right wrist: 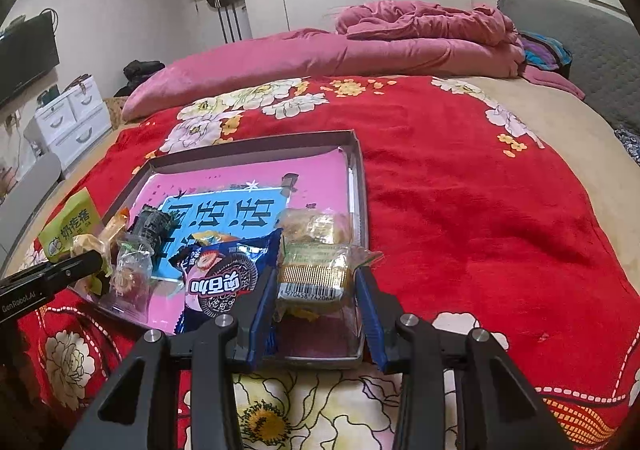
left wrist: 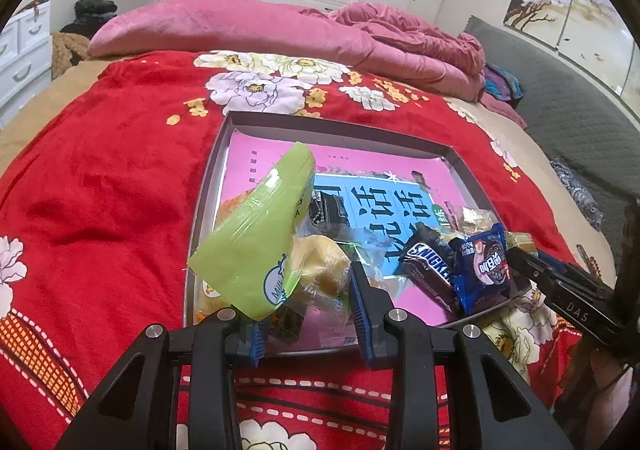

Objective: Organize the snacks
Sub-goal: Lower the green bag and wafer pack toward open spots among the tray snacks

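A grey tray (left wrist: 208,186) with a pink and blue lining lies on the red bedspread and holds several snacks. My left gripper (left wrist: 308,314) is open over the tray's near left part, around small clear-wrapped pastries (left wrist: 320,270); a green pouch (left wrist: 256,234) leans against its left finger. A Snickers bar (left wrist: 430,270) and a blue Oreo pack (left wrist: 486,266) lie to the right. My right gripper (right wrist: 316,310) is open around a gold-wrapped pastry with a barcode (right wrist: 316,278) in the tray's (right wrist: 362,186) near right corner. The Oreo pack (right wrist: 224,274) lies left of it.
The tray sits on a red flowered blanket (right wrist: 480,210). A pink quilt (right wrist: 360,50) is bunched at the far side. A grey headboard (right wrist: 600,50) is on the right, white drawers (right wrist: 72,118) on the left, wardrobes behind.
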`<action>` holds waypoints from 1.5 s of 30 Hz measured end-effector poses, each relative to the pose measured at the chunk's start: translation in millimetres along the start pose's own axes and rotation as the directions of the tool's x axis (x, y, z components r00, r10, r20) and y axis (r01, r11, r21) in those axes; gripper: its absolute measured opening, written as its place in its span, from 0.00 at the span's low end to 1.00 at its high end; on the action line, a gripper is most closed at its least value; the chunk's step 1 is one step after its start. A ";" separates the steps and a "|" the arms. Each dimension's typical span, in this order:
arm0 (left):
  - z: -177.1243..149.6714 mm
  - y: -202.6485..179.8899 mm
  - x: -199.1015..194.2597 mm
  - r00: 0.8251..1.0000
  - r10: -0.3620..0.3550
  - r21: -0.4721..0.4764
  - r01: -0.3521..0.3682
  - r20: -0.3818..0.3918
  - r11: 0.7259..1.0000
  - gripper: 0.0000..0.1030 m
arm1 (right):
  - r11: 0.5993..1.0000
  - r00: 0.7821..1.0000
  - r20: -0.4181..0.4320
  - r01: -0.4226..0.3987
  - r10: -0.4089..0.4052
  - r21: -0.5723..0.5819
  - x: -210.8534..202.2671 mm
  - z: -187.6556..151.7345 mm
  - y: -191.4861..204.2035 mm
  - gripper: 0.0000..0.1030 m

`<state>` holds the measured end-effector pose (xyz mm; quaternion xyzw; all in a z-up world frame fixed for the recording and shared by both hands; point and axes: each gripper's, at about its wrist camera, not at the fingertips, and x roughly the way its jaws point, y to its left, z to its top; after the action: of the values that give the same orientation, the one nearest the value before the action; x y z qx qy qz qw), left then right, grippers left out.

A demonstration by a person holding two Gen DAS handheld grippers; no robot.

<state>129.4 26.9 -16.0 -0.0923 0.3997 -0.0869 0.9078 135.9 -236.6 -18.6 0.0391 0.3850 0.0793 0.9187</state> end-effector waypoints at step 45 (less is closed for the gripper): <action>-3.0 -10.1 8.7 0.999 -0.033 0.023 0.034 -0.032 0.999 0.35 | 0.986 0.992 -0.033 -0.124 0.121 -0.113 9.2 -4.1 42.5 0.40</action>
<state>132.2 14.8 -21.8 -0.0867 0.4113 -0.1082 0.9009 134.4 -193.1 -22.3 0.0090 0.3885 0.1581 0.9078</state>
